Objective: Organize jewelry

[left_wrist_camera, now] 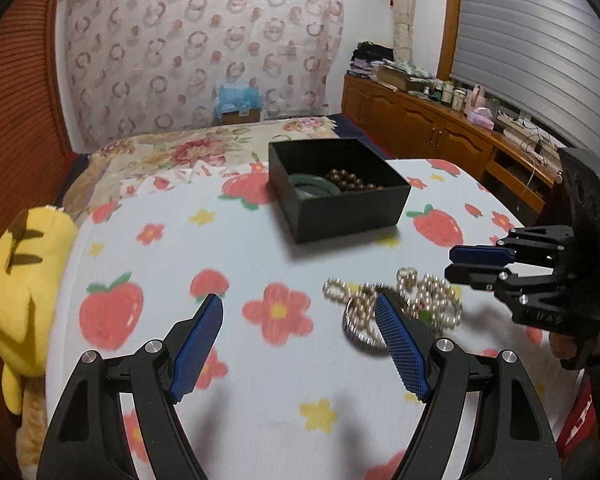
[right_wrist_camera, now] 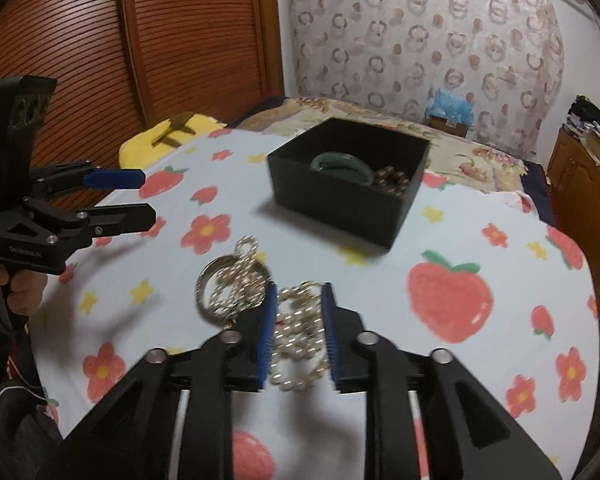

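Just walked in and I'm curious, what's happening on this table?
A person is sorting jewelry with two handheld grippers. A green bangle and brown bead bracelet already lie in the black box. The right gripper straddles the pearl strands on the strawberry-print cloth; the left gripper hovers open nearby.

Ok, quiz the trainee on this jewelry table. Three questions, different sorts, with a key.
1. True or false: the black box is empty.
2. Where does the pearl jewelry lie? A) inside the box B) on the strawberry-print cloth C) on the yellow plush toy
3. Which stands wider open, the left gripper or the right gripper?

Key
1. False: it holds a green bangle and a brown bead bracelet.
2. B
3. The left gripper.
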Demonstrator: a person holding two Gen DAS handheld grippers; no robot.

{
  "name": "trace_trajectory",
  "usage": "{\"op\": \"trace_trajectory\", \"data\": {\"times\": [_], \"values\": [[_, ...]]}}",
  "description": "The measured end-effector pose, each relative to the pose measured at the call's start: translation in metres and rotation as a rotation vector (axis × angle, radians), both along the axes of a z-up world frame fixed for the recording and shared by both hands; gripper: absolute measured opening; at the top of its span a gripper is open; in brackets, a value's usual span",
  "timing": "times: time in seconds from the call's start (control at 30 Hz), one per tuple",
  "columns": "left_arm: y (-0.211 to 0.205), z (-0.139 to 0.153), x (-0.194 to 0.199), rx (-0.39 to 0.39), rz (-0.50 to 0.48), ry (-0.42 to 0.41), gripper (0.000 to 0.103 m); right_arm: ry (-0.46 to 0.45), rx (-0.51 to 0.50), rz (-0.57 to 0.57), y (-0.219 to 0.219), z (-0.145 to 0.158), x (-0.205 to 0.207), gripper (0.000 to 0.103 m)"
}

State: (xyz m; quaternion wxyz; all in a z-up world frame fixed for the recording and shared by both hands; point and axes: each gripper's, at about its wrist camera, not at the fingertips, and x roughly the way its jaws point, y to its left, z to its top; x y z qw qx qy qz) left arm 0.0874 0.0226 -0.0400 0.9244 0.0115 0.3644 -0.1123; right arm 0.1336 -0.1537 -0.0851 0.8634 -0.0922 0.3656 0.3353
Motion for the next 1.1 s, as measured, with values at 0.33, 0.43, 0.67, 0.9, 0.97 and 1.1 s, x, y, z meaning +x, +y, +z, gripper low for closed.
{"op": "trace_trajectory", "data": {"times": [0.33,0.43,0.67,0.9,0.97,1.1], "values": [[0.018,-0.009,-0.034,-0.017,0.04,0.007,0.075,0.048,-0.038,0.049,0.02,-0.017,-0.007,0.019],[0.022,-0.009,-0.039,-0.011,0.045,0.011,0.075,0.048,-0.074,0.047,0.025,-0.019,-0.004,0.012],[0.027,-0.013,-0.045,-0.019,0.045,0.021,0.075,0.069,-0.089,0.042,0.029,-0.023,0.004,0.013],[0.026,-0.016,-0.048,-0.022,0.043,0.028,0.075,0.065,-0.107,0.052,0.029,-0.021,0.005,0.002],[0.024,-0.018,-0.046,-0.023,0.04,0.034,0.075,0.048,-0.089,0.041,0.025,-0.017,0.003,0.002],[0.019,-0.021,-0.04,-0.021,0.028,0.047,0.075,0.013,-0.045,0.019,0.013,-0.004,-0.001,0.002]]}}
